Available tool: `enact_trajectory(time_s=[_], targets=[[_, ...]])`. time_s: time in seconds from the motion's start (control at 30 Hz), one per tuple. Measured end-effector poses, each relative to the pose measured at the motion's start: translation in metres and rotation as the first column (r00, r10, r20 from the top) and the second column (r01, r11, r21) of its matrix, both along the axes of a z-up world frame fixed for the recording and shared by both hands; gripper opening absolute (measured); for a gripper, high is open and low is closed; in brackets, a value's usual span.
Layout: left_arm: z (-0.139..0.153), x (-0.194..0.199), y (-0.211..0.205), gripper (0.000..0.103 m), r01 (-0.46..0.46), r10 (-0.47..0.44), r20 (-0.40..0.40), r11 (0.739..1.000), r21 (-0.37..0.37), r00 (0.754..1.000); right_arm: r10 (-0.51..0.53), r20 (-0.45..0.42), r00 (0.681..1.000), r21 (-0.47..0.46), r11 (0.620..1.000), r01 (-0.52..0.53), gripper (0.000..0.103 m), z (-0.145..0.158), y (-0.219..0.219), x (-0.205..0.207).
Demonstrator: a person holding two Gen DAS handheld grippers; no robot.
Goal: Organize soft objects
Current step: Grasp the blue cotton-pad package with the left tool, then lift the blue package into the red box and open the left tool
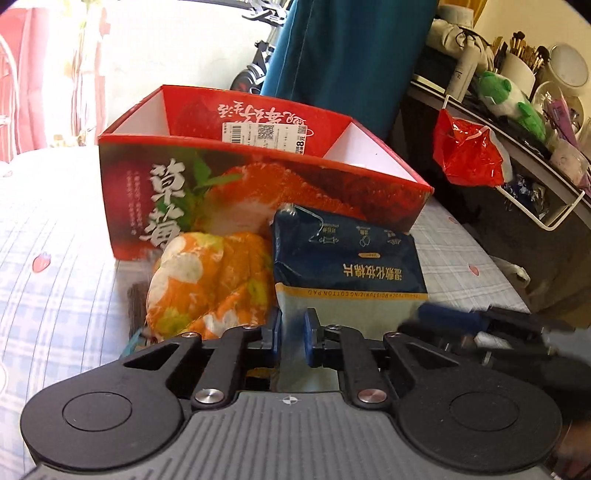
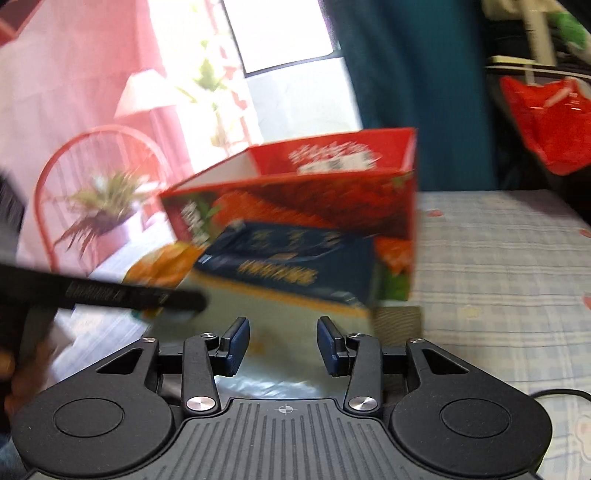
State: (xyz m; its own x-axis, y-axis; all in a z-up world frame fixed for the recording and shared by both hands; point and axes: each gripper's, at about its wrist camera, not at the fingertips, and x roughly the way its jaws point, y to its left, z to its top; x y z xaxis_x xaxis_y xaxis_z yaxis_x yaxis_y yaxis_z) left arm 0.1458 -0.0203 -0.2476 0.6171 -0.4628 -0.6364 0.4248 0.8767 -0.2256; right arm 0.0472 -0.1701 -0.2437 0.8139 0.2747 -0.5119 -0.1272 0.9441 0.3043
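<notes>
A bed (image 1: pixel 55 280) covered in pale blue checked bedding is seen, washed in strong daylight from a bright window (image 2: pixel 280 33). Pink curtains (image 1: pixel 33 66) are hung at the left, and a teal curtain (image 1: pixel 354 48) falls behind the bed. A cluttered shelf (image 1: pixel 517 155) stands at the right. A red round-backed chair (image 2: pixel 103 147) is visible near a potted plant (image 2: pixel 107 206).

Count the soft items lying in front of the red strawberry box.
2. The navy-and-cream cotton pad pack leans against the red cardboard strawberry box, pinched by the left gripper. The orange floral cloth bundle sits beside it, to its left. Others may be hidden behind them.
</notes>
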Motion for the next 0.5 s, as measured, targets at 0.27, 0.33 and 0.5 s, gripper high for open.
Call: enact_trajectory(time_s=[0.27, 0.33, 0.5], targets=[[-0.008, -0.005, 0.004, 0.014, -0.003, 0.003, 0.002, 1.0, -0.013, 1.0, -0.055, -0.02, 0.998, -0.003, 0.998, 0.055, 0.044, -0.01, -0.013, 0.005], [-0.011, -0.007, 0.004, 0.014, -0.005, 0.005, -0.003, 1.0, -0.012, 1.0, -0.07, -0.022, 0.997, -0.006, 0.998, 0.07, 0.047, -0.012, -0.015, 0.005], [-0.017, -0.006, 0.006, 0.014, -0.015, 0.014, -0.034, 1.0, -0.023, 0.999, -0.099, -0.047, 0.994, 0.014, 0.995, 0.1, 0.052, -0.021, -0.02, 0.008]])
